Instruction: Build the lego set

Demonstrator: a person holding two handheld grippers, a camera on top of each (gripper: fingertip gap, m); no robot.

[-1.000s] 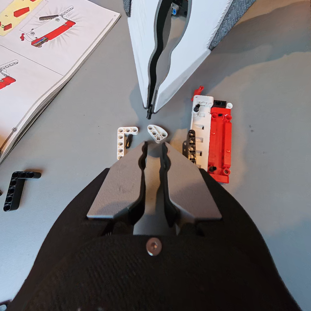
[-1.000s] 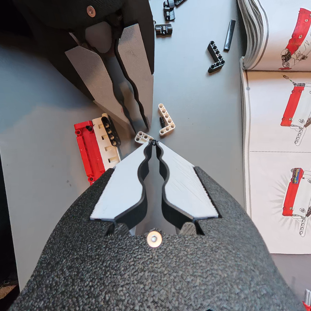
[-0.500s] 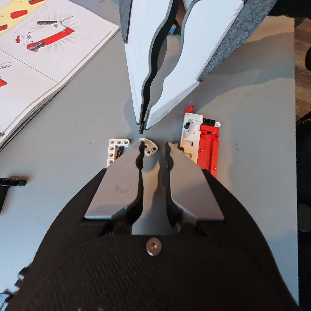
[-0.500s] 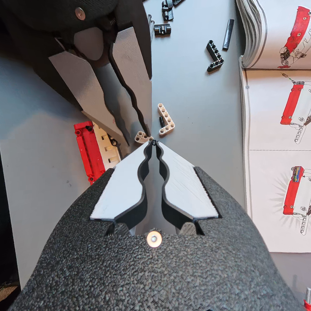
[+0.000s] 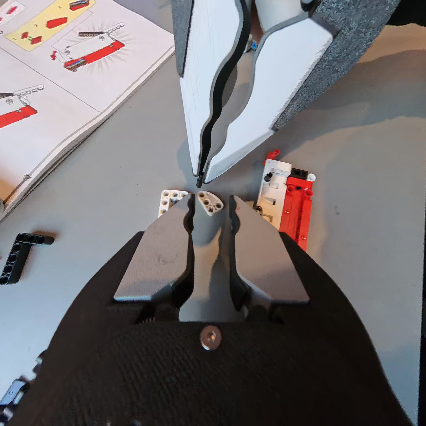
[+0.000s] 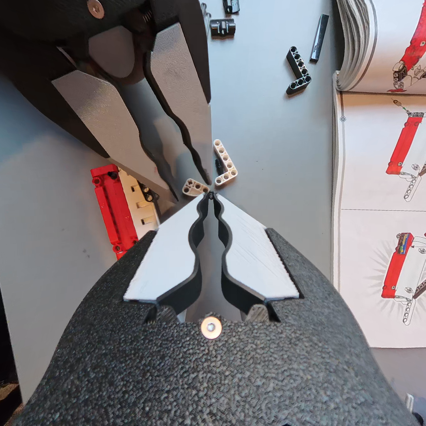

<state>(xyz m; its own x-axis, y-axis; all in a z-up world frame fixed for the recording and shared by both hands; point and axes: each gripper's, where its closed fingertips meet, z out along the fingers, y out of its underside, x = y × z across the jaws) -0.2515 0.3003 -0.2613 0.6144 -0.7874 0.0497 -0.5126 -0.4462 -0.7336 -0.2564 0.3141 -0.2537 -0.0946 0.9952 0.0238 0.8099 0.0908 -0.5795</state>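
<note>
From my left wrist view I start at the tabletop's left edge, where the open instruction booklet [image 5: 69, 76] lies at the far corner and a black L-shaped beam [image 5: 20, 255] sits nearer me. Moving inward, a white L-shaped beam [image 5: 169, 200] lies flat, partly under my left hand-held gripper [image 5: 211, 202], whose grey fingers stand apart, released, flanking a small white curved piece [image 5: 211, 202] that rests on the tabletop between the tips. I cannot tell whether either tip touches it. Just beyond that piece my right hand-held gripper [image 5: 202, 176] points down, clenched on a small black pin [image 5: 199, 183] that pokes out of its white fingertips, near the curved piece but seemingly just apart from it. Further right, the red-and-white assembly [image 5: 285, 207] lies flat, its near end hidden behind my left gripper's finger.

In my right wrist view the same pin [image 6: 210, 195] shows pinched at the tips, with a loose black bar [image 6: 319, 38] and a black connector block [image 6: 222, 26] towards the far edge.
</note>
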